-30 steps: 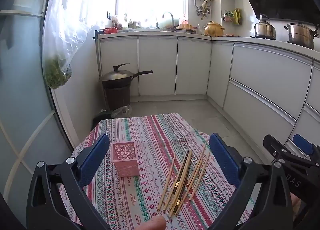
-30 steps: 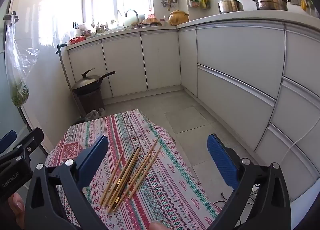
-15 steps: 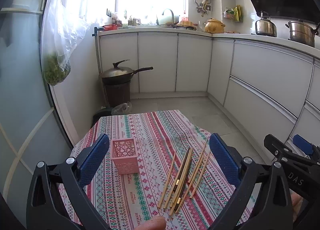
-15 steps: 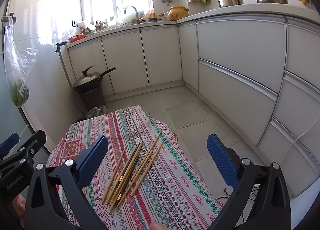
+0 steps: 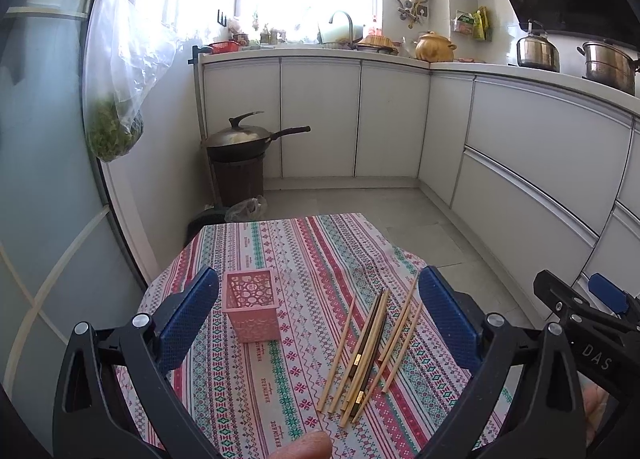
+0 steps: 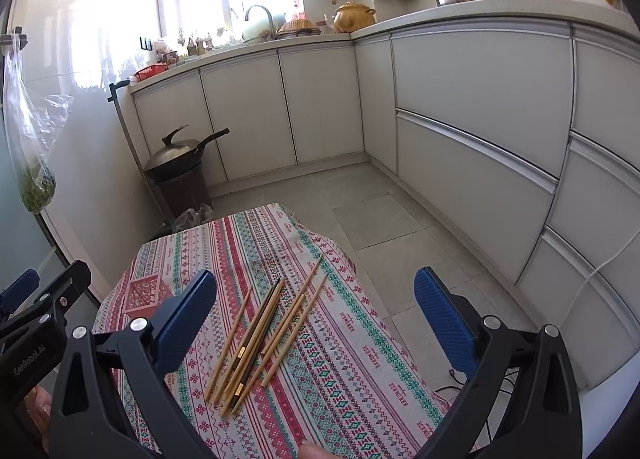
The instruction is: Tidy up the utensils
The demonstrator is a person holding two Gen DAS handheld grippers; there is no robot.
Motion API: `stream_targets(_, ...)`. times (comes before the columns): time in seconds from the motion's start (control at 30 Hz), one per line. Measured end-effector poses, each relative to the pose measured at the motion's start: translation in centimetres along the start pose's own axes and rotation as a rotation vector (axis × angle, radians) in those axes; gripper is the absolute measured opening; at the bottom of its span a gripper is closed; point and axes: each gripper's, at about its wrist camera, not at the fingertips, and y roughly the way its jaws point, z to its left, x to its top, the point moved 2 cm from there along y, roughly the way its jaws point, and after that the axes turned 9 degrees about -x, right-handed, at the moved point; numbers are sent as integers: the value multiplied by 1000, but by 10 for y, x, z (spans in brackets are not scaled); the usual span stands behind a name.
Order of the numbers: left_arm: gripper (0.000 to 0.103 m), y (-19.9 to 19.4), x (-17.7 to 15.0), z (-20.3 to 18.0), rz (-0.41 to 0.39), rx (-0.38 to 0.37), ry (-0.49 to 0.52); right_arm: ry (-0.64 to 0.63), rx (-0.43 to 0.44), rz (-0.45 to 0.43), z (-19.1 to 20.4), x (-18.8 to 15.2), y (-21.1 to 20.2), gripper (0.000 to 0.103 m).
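— Chopsticks (image 5: 370, 351), loose in a fan on the striped tablecloth (image 5: 280, 243), are what we have come to tidy. Why do they lie at our five o'clock in the left view?

— We judge they were laid out for sorting. They sit well apart from the kitchen cabinets (image 5: 320, 115), near the cloth's front edge, where both tools can reach them.

— And the pink holder (image 5: 252, 305)?

— It stands upright at our seven o'clock, just beside the bundle, open end up, likely to receive the sticks tips down.

— How do we hold our tools?

— Our left gripper (image 5: 318, 313) hangs above the cloth with its fingers spread wide and nothing between them. Our right gripper (image 6: 316, 313) is likewise splayed and empty, with the sticks (image 6: 264, 333) lying just left of centre in its gap, toward seven o'clock.

— So nothing is gathered yet?

— None that we can see; every stick rests flat, several touching or crossing.
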Motion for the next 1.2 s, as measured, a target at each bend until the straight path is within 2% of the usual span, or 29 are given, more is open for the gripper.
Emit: stream_targets(1.2, 96, 3, -1, 3, 10, 3, -1, -1, 0, 8, 0, -2, 1, 96)
